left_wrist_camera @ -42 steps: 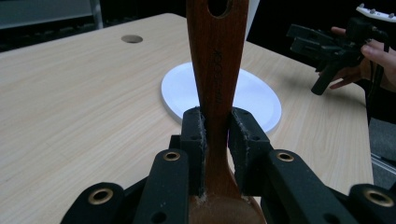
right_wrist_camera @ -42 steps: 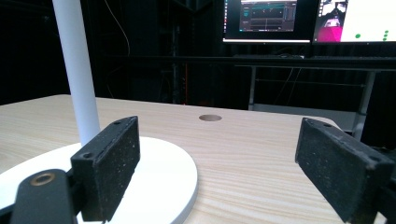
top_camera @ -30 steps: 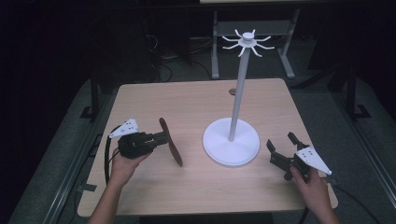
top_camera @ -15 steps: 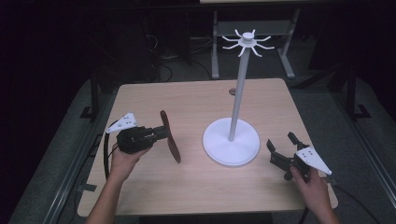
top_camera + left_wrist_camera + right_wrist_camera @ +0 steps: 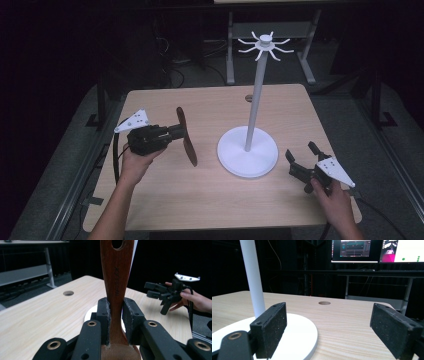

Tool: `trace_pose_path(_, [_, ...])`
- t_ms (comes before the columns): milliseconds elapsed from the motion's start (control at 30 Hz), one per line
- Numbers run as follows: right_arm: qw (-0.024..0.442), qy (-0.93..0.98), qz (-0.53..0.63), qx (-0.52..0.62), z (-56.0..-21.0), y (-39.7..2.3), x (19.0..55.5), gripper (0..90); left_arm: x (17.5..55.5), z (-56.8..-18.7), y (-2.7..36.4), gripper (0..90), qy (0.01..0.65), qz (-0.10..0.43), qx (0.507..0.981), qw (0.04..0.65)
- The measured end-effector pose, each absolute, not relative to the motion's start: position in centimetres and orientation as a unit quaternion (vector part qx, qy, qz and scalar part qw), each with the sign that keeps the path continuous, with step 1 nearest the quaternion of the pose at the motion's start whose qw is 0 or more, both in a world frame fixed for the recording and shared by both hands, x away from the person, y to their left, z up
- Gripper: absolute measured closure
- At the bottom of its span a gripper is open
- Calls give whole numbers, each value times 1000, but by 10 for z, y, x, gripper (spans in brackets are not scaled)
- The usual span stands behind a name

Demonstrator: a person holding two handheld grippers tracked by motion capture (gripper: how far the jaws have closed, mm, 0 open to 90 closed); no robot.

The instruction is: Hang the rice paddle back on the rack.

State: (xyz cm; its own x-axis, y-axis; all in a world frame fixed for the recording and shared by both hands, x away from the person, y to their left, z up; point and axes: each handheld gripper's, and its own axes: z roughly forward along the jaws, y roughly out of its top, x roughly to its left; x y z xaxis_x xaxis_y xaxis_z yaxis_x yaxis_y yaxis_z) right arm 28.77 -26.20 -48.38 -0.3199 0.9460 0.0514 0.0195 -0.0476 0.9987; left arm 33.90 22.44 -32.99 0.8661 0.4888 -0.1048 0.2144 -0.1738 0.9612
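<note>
Wooden spoon (image 5: pixel 185 136) held above the left half of the table (image 5: pixel 165 205), clear of the wood, its long axis steeply tilted: handle end with the hanging hole uppermost and toward the far edge, bowl end lower and toward the near edge. The left gripper (image 5: pixel 172 133) clamps the handle just above the bowl, jaws closed to a narrow gap with both pads pressed on the wood, as the left gripper view confirms (image 5: pixel 115 315). The gripper body lies roughly level, pointing right toward the white hanging stand (image 5: pixel 248 150); the left hand (image 5: pixel 135 160) comes in beneath it from the near left corner. The stand's hook crown (image 5: pixel 265 46) sits high on the pole, up and to the right of the spoon, so the hole must likely rise and travel right to meet a hook. The right gripper (image 5: pixel 303 157) rests low near the near right corner, just beside the stand's base, jaws wide apart and empty (image 5: pixel 324 332). The left hand is the nearer to the spoon.
</note>
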Motion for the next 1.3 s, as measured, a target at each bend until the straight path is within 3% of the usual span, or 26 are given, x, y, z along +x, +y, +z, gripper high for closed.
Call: trace_pose_path(1300, [395, 564, 585, 428, -484, -262, 288, 135, 369, -242, 171, 764, 154, 122, 751, 630])
